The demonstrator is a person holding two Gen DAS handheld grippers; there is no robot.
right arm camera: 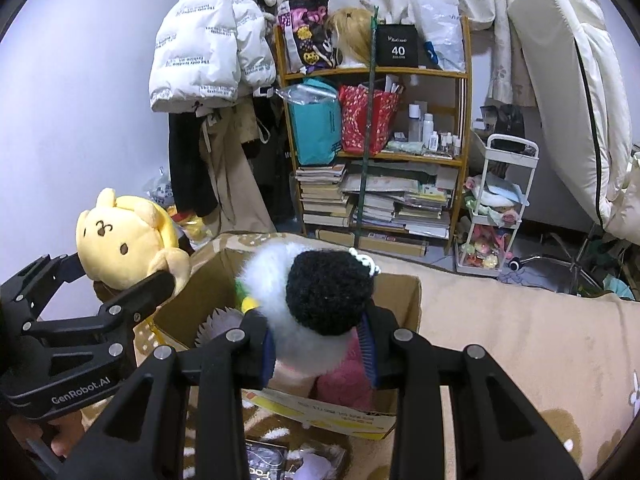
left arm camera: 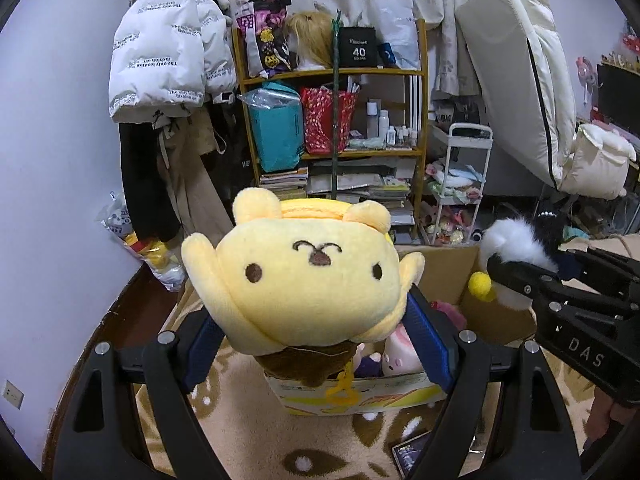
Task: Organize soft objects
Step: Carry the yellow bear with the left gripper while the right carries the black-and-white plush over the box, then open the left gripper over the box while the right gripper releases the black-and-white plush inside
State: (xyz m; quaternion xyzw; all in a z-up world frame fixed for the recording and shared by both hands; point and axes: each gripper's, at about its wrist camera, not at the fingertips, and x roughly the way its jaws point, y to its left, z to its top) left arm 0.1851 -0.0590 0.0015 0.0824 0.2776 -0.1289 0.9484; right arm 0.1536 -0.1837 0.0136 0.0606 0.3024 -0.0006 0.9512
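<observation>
Yellow bear plush (left arm camera: pixel 304 280) clamped wide in left gripper (left arm camera: pixel 312 332), black-and-white fluffy plush (right arm camera: pixel 316 304) pinched narrow in right gripper (right arm camera: pixel 320 352), both over cardboard box (right arm camera: pixel 404 300); risk: plushes catch the rim and tumble onto rug.

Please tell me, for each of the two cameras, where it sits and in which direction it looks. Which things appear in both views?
Left wrist: sits on the left gripper, looking forward and slightly down over its fingers at the yellow plush it grips, above the cardboard box; the right gripper enters from the right.
Right wrist: sits on the right gripper, gripping the black-and-white plush over the same box; the left gripper enters from the left.
Shared: both plushes, box, wooden shelf, white jacket.
</observation>
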